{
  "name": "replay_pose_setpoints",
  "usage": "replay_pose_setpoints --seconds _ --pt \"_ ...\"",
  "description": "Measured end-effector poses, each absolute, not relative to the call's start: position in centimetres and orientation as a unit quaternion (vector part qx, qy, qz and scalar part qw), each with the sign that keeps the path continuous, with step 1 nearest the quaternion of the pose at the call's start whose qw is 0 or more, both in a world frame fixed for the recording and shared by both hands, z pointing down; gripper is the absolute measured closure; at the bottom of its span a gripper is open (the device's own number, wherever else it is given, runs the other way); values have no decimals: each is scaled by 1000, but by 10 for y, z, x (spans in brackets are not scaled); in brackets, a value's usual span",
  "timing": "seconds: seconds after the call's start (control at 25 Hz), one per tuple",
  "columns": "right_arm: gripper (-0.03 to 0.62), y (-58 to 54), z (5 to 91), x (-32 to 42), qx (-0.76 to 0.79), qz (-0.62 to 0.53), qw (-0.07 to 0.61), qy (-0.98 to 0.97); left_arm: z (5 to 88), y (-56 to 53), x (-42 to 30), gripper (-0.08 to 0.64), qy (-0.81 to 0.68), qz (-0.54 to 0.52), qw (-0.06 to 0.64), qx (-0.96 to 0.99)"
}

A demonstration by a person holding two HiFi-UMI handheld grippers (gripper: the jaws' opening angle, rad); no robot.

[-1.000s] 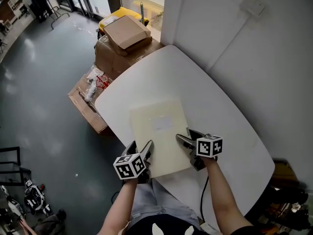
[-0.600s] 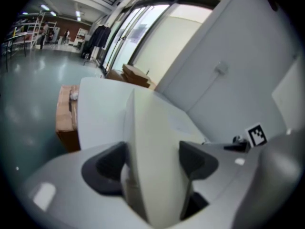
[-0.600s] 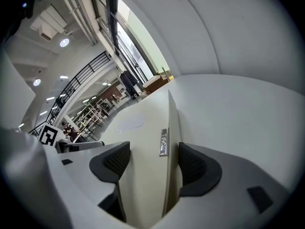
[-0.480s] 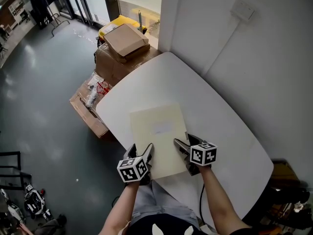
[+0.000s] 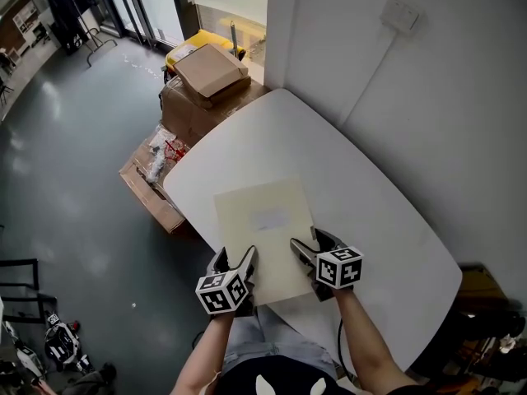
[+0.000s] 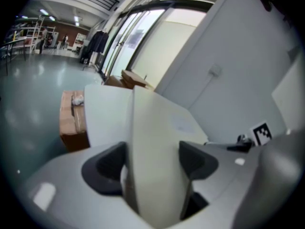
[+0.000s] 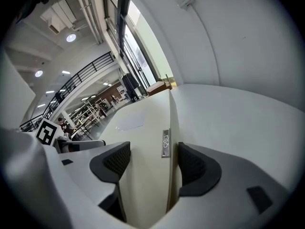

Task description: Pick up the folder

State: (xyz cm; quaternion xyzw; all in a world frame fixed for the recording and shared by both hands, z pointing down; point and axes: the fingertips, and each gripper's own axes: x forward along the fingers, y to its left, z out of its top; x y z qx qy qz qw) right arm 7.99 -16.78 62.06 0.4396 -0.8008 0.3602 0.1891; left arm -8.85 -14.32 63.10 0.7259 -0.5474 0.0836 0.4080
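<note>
left tongs (image 5: pixel 235 255) and right tongs (image 5: pixel 307 239) clamp the folder (image 5: pixel 265 220); cardboard boxes (image 5: pixel 202 85) sit beyond the table (image 5: pixel 362 183).

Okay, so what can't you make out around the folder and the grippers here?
Near edge of the folder: head view, covered by the left gripper and right gripper.
Print on the label: head view, too small.
Engraving on the clip: right gripper view, too small.
Underside of the folder: all views, turned away.
</note>
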Motion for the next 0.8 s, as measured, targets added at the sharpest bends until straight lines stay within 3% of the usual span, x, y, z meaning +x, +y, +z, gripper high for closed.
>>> replay_pose_setpoints --seconds 0.8 --pt "298 -159 542 80 476 299 121 -818 544 -147 -86 218 -554 61 305 772"
